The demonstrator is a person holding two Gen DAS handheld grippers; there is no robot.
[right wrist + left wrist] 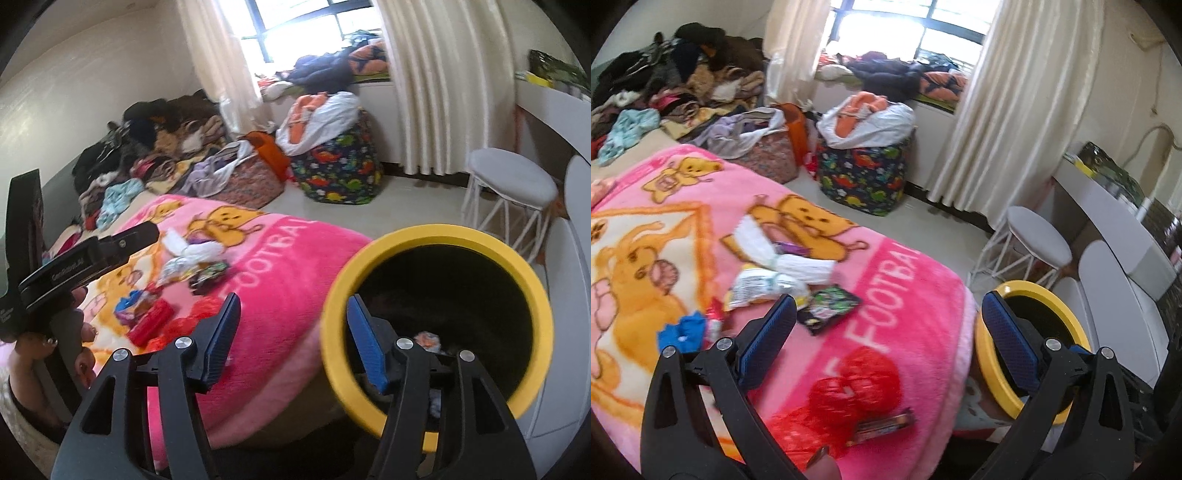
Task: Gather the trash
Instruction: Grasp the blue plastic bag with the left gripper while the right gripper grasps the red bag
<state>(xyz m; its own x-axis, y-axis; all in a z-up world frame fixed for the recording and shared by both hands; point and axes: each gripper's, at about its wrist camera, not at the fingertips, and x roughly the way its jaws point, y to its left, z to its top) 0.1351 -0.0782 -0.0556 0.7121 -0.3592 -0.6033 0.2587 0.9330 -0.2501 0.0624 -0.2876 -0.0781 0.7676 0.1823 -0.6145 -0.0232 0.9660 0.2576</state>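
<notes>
Trash wrappers [798, 273] lie scattered on the pink blanket [894, 280] of the bed; a dark snack packet [827, 306] lies flat, long axis running diagonally toward the bed's edge. The yellow-rimmed bin [436, 236] stands just beside the bed, mouth up, likely parked there for short drops. Left claw [886, 314] gapes wide, empty, above the litter. Right claw [291, 332] stands apart, empty, straddling the bin rim.

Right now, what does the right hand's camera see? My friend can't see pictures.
The open, empty right gripper hangs over the edge of a pink blanket beside a yellow-rimmed bin. Wrappers lie scattered on the blanket. The left gripper reaches in from the left.
</notes>
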